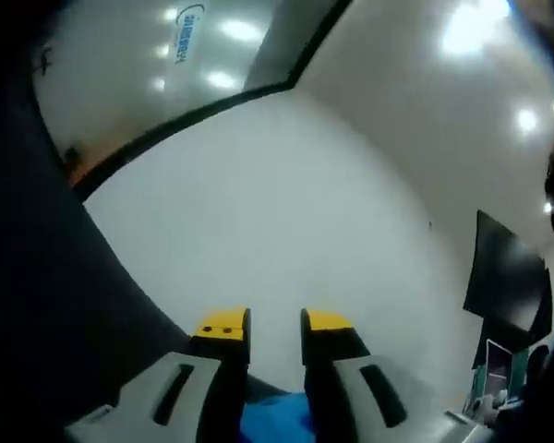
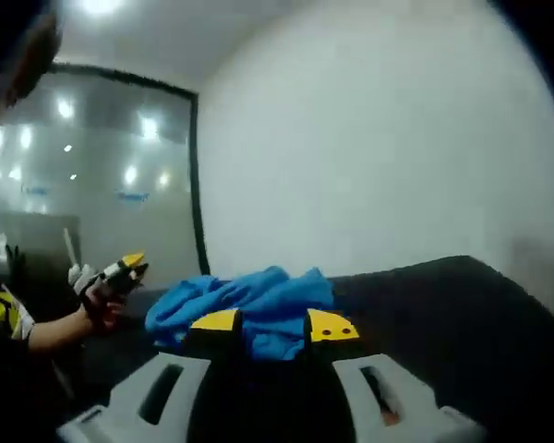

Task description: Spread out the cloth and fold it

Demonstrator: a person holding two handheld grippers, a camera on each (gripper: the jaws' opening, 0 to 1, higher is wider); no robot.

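Presently listed: left tool, held off to the left, jaw state indeterminate there; its own view shows jaws slightly spread above cloth. Cloth, blue, bunched on dark worktop. Right tool, jaws parted, directly before cloth, the nearer.

Crumpled blue cloth heaped directly ahead of the right gripper, blocking the dark table there, bare tabletop open to its right, left gripper held clear at far left, white wall behind
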